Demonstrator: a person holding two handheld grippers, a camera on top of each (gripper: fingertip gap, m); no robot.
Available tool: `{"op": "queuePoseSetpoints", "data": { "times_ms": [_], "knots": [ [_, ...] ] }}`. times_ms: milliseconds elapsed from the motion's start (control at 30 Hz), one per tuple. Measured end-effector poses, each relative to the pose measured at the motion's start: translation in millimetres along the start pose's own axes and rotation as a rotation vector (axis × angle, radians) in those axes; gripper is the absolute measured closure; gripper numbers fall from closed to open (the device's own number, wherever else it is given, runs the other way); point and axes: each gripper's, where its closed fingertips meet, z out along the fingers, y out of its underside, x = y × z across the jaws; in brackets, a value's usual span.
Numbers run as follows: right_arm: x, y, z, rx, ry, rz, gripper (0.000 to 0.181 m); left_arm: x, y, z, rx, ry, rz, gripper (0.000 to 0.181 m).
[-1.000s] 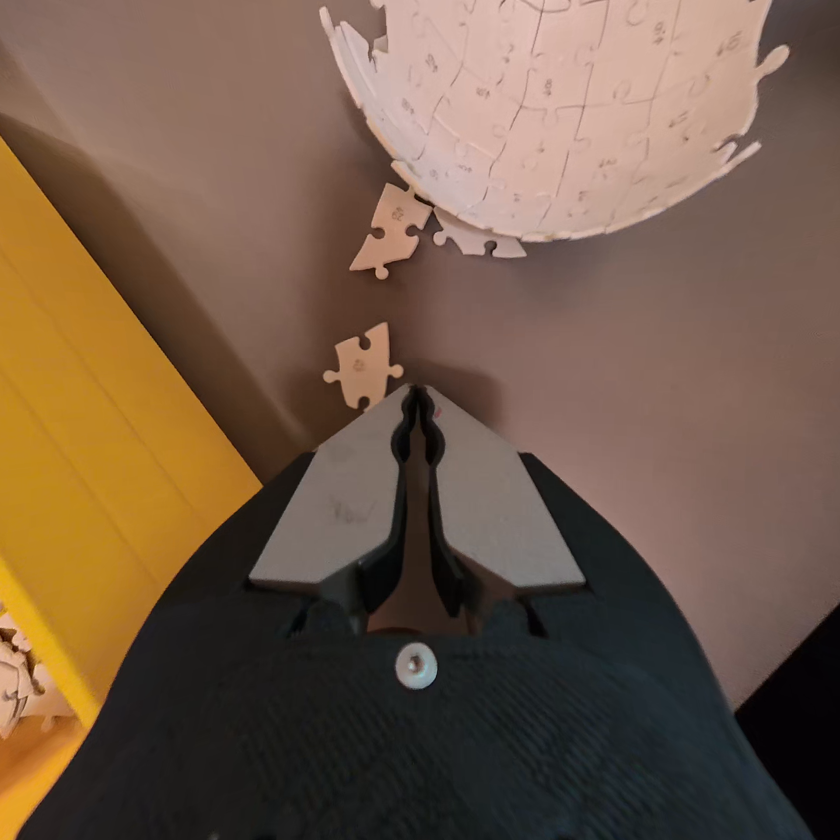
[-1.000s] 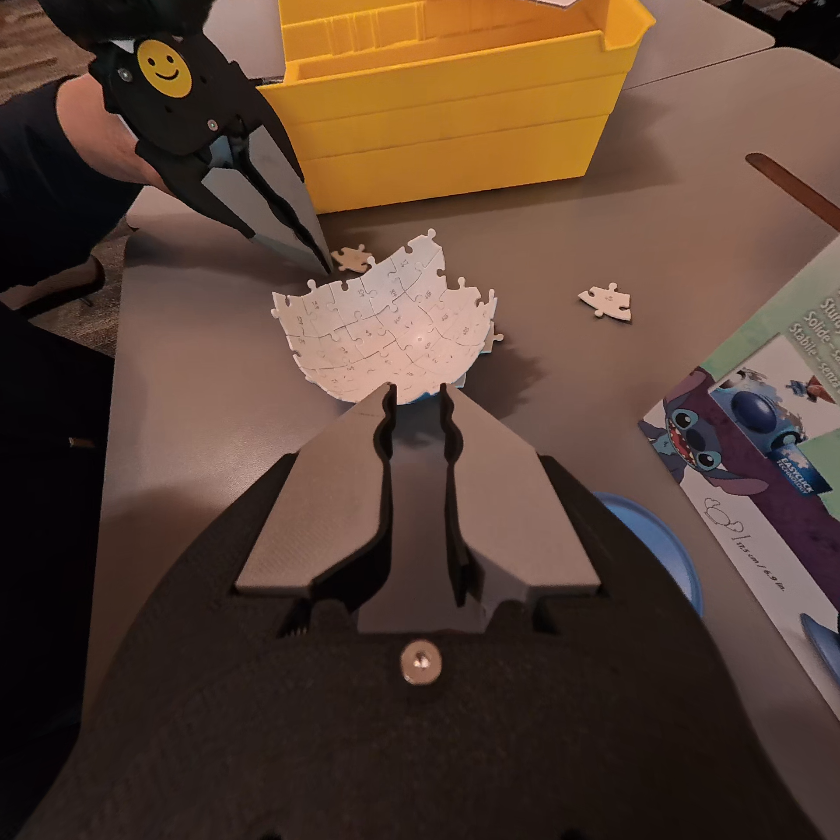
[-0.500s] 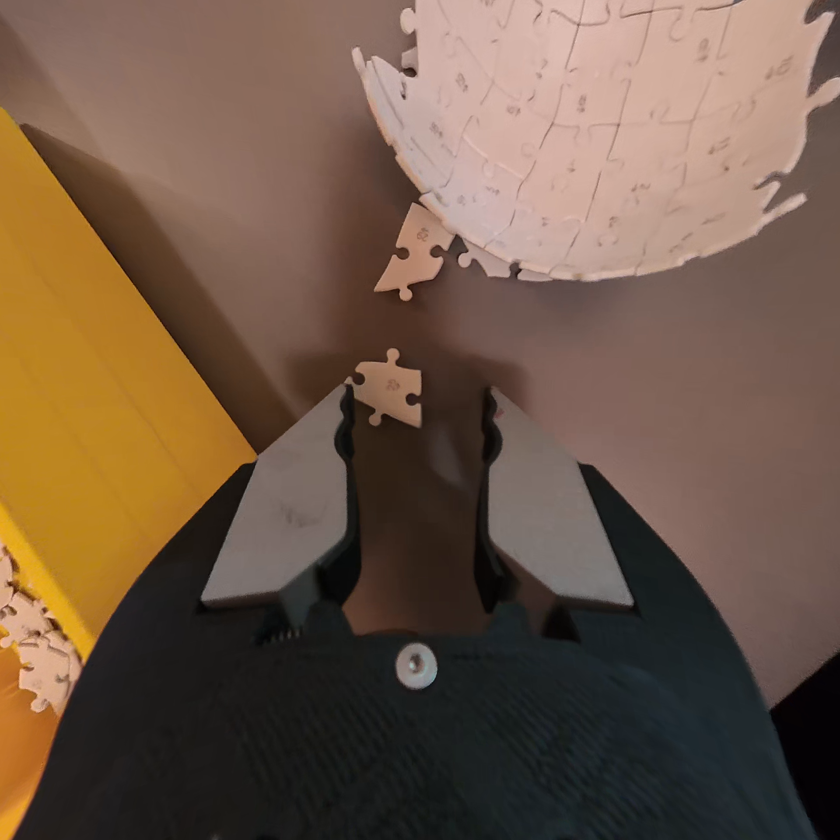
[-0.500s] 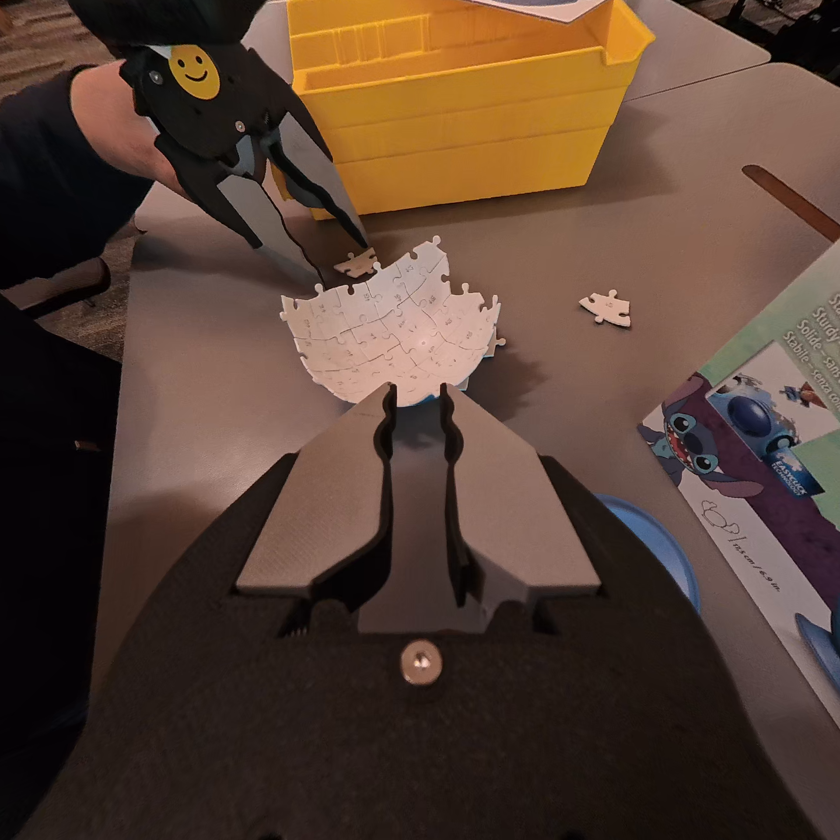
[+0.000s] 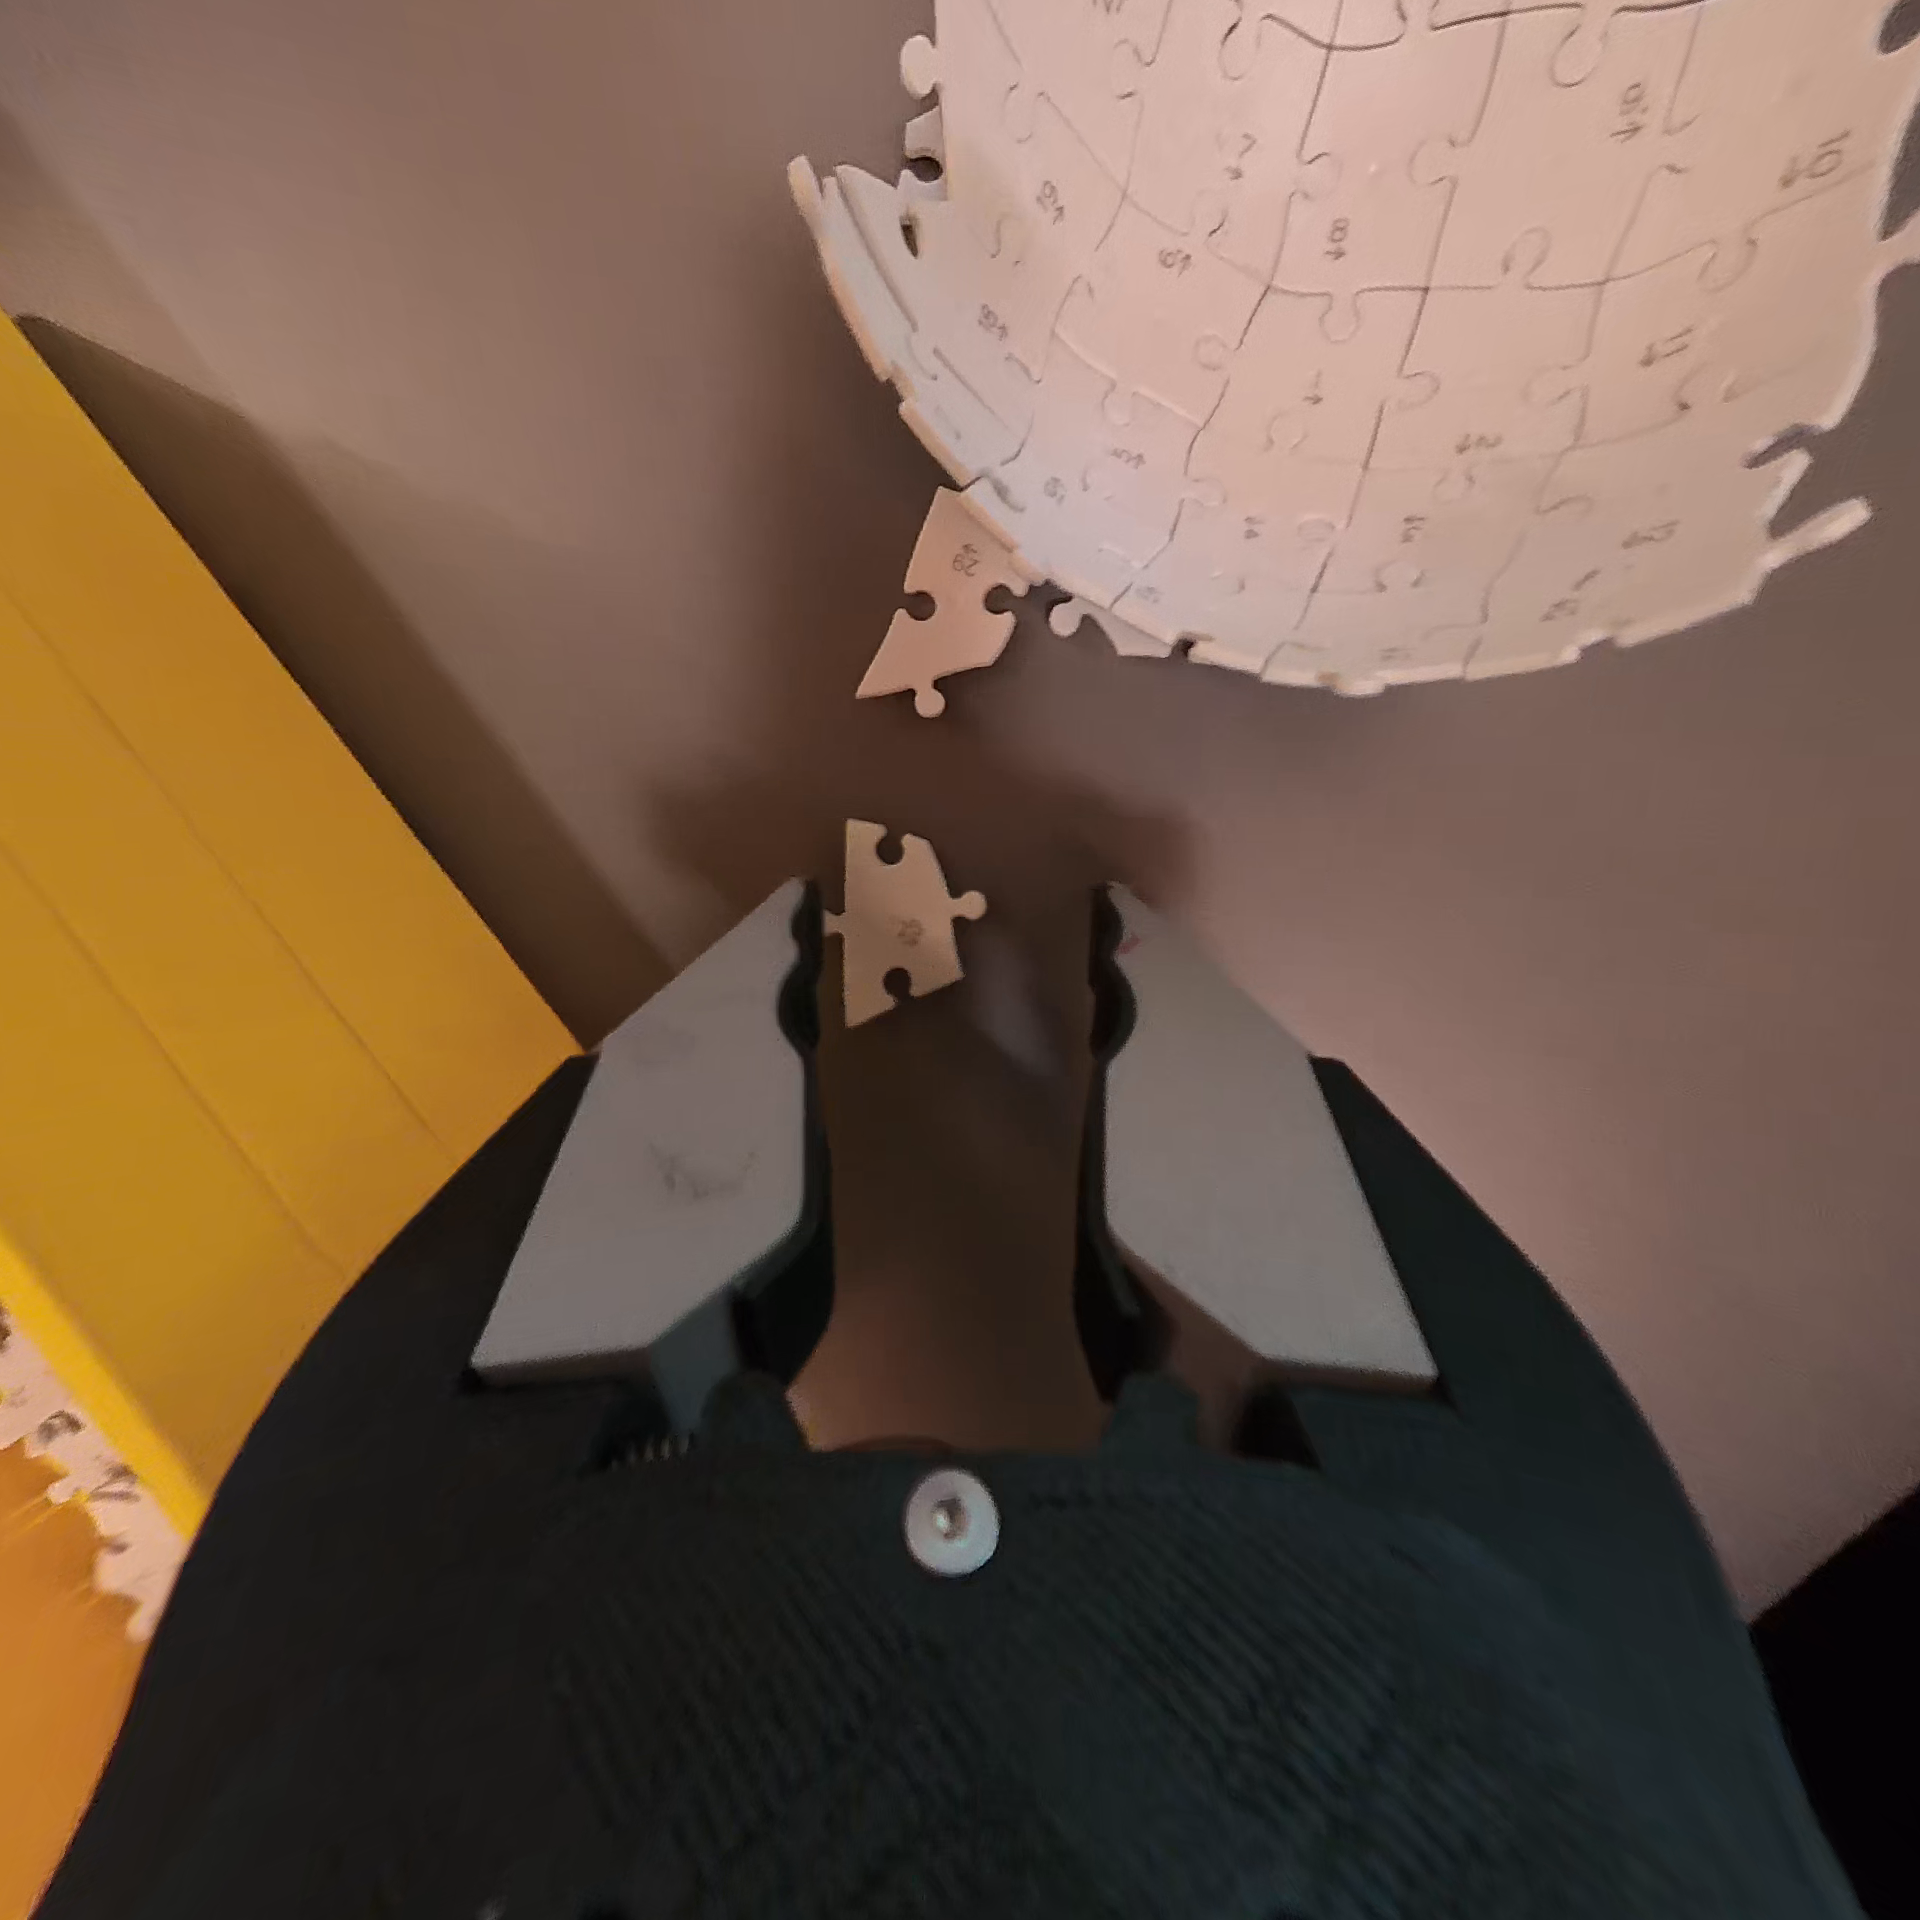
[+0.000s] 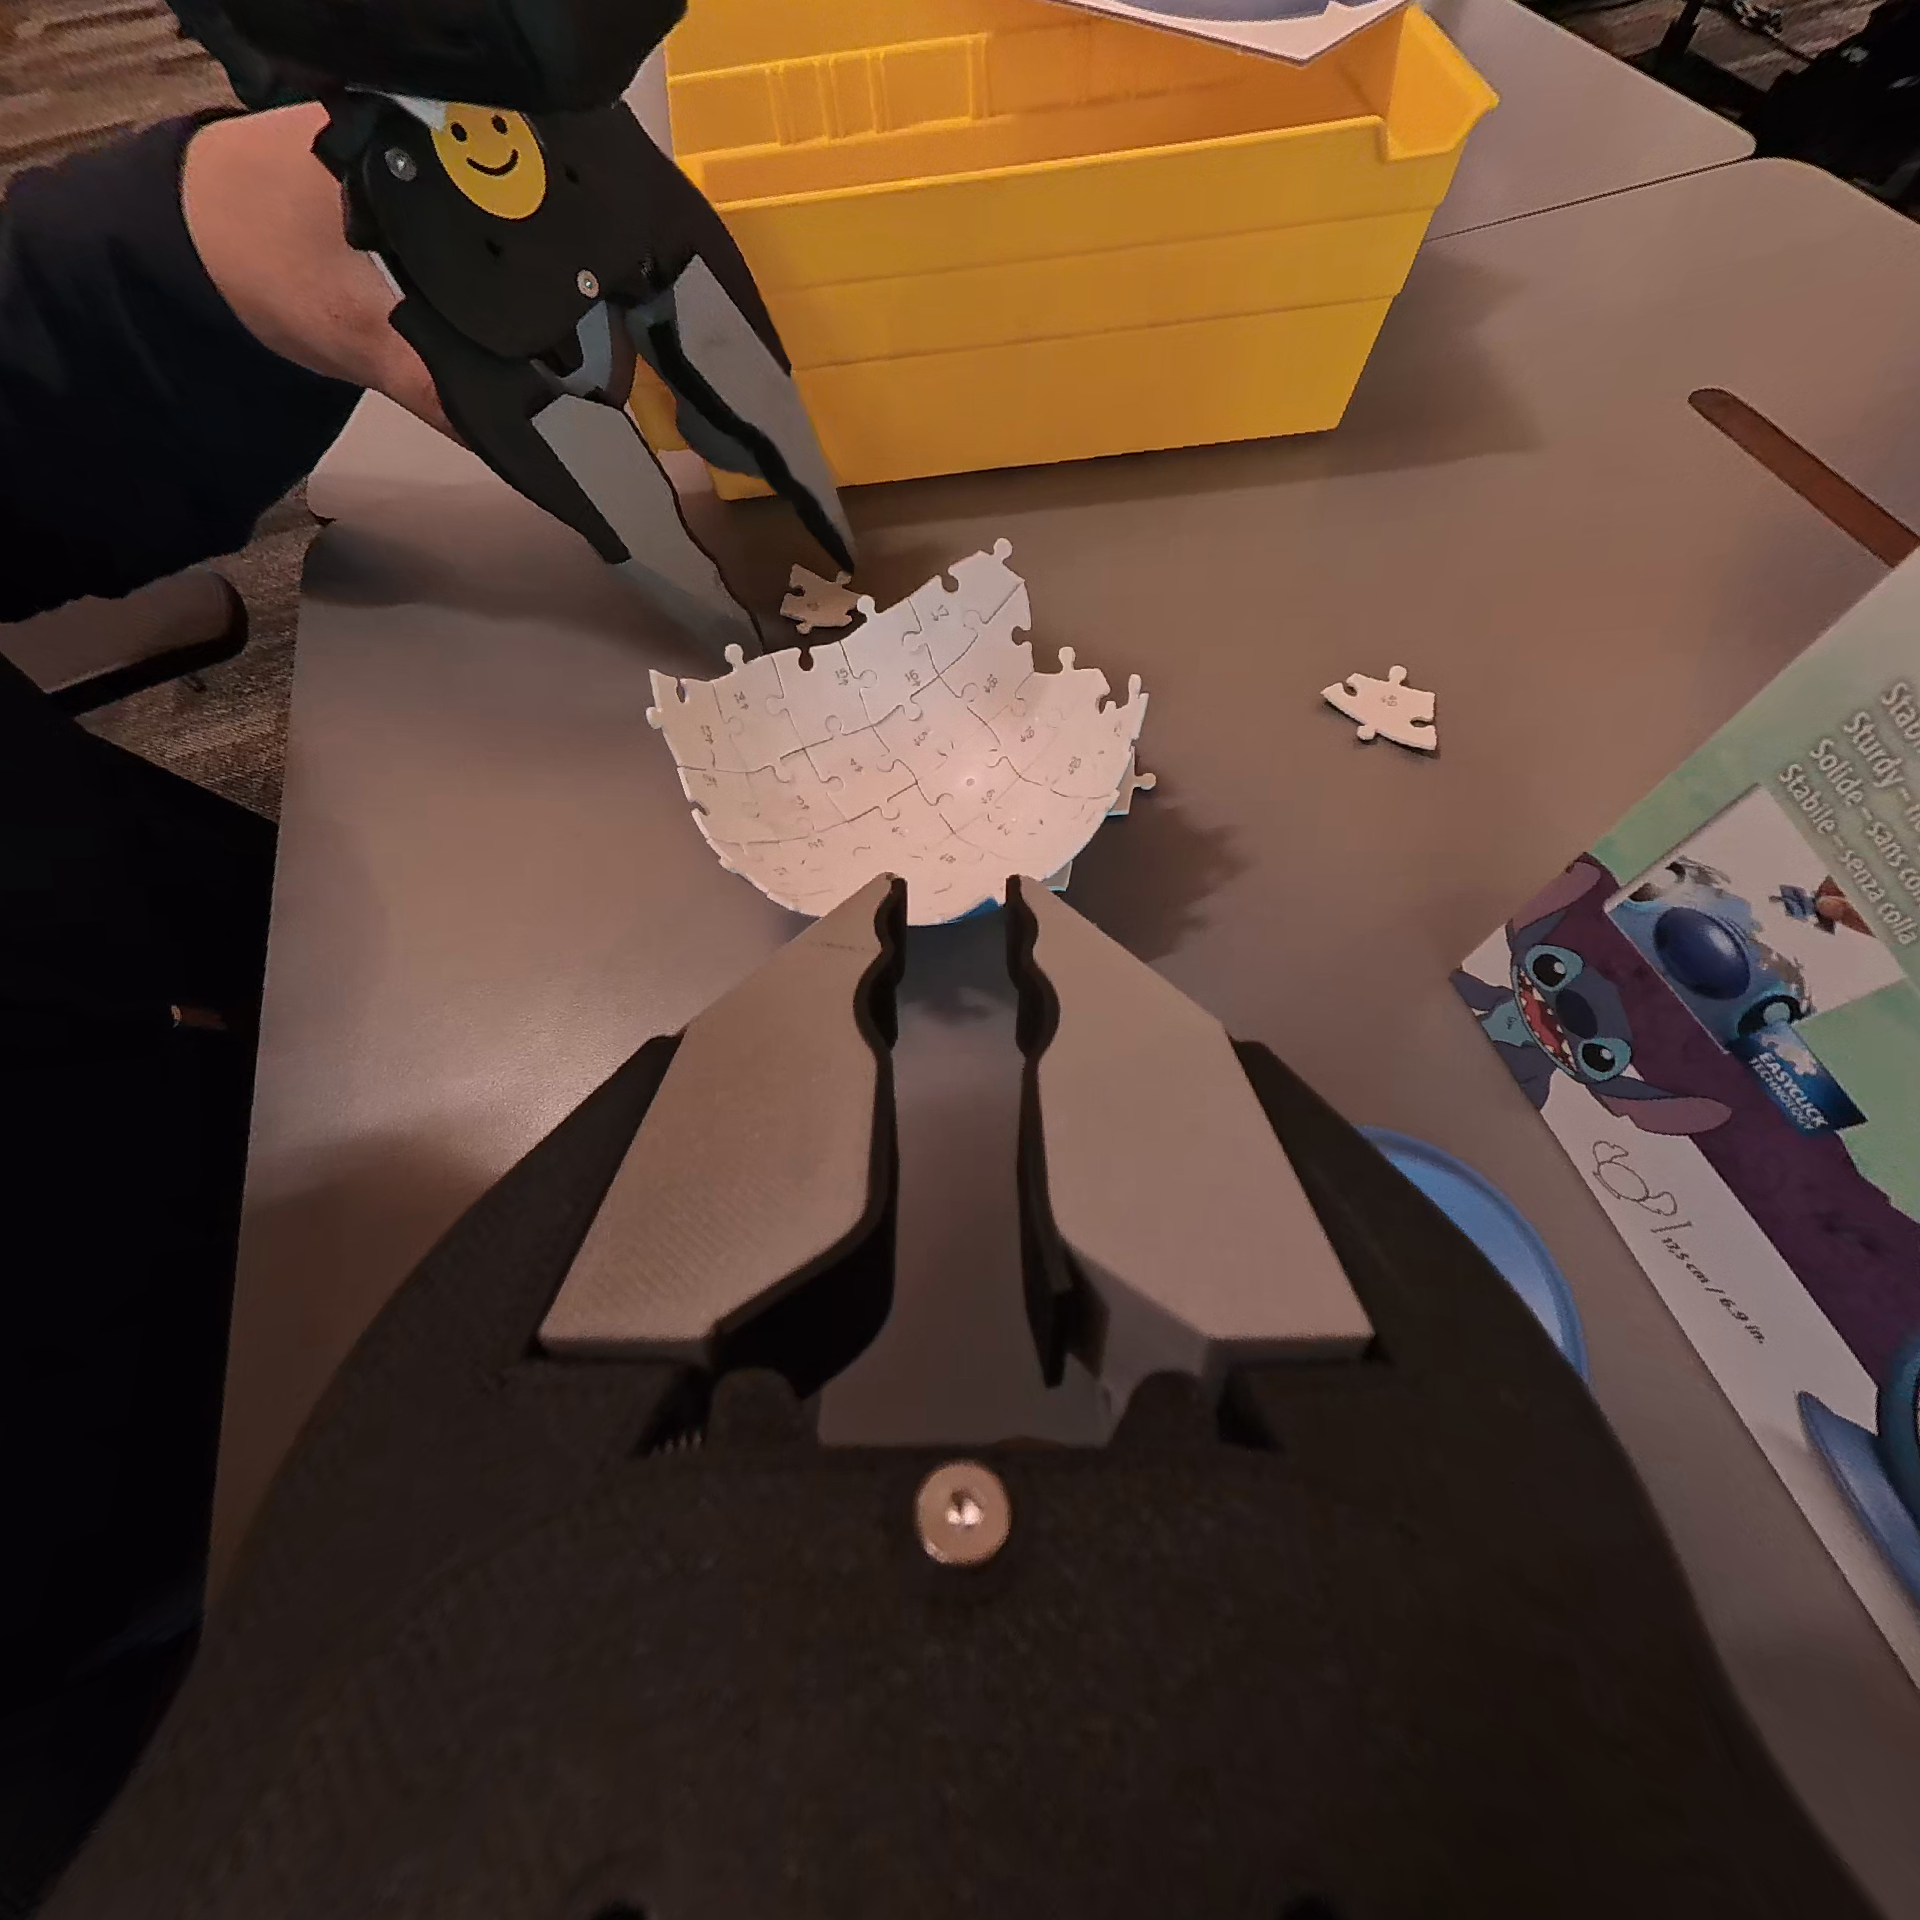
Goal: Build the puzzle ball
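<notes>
The half-built white puzzle ball point(image 6: 894, 758) sits like a bowl on the grey table point(image 6: 468, 935); it also shows in the left wrist view point(image 5: 1403, 343). My left gripper point(image 5: 956, 914) is open, tips down at the table, with a loose white piece point(image 5: 899, 925) lying between the fingers, close to the left one. From the right wrist view the left gripper point(image 6: 805, 608) straddles that piece point(image 6: 821, 601) just behind the bowl. A second piece point(image 5: 945, 613) leans on the bowl's rim. My right gripper point(image 6: 953, 899) is at the bowl's near edge, jaws a narrow gap apart, holding nothing.
A yellow bin point(image 6: 1039, 260) stands behind the bowl, close left of my left gripper point(image 5: 208, 831), with more pieces point(image 5: 62, 1507) inside. Another loose piece point(image 6: 1382, 707) lies to the right. The puzzle box point(image 6: 1714, 987) and a blue disc point(image 6: 1475, 1226) are at right. The gap from one gripper's tips to the other's is roughly 20 centimetres.
My left gripper went from shut to open and moved over the loose piece, which turned and now lies between its fingers. The right gripper has held still.
</notes>
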Motion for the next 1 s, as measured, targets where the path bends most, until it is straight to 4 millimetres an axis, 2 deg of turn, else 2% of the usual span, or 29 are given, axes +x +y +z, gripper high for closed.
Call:
{"op": "queuePoseSetpoints", "data": {
  "times_ms": [67,167,333,433,500,600,800,1000],
  "knots": [
    [-0.4,0.4,0.1,-0.003,0.0,-0.003,0.166,4.9,-0.6,1.7,0.017,0.056,-0.062,0.144],
    [-1.5,0.1,-0.1,-0.004,0.0,-0.008,0.166,-4.5,-0.5,2.6,0.047,0.003,-0.085,0.162],
    [-3.3,-2.1,-1.5,0.005,-0.002,-0.015,0.166,-7.5,1.3,0.4,0.035,-0.068,-0.056,0.156],
    [-4.3,-3.3,-2.6,0.011,-0.006,-0.014,0.166,6.5,-2.3,-3.0,0.055,-0.038,-0.005,0.148],
    [-5.2,-3.8,-2.8,0.012,-0.008,-0.016,0.166,5.4,-1.3,-1.6,0.039,-0.039,-0.017,0.14],
    [-6.9,-4.5,-2.8,0.011,-0.006,-0.026,0.166,-7.8,-0.9,0.9,0.034,-0.07,-0.082,0.139],
    [-8.8,-6.5,-4.5,0.019,-0.01,-0.029,0.166,-12.1,-1.6,4.2,0.078,-0.041,-0.206,0.149],
    [-12.7,-7.2,-4.5,0.018,-0.017,-0.041,0.166,-13.9,4.6,-0.5,0.071,-0.109,-0.187,0.151]
  ]
}}
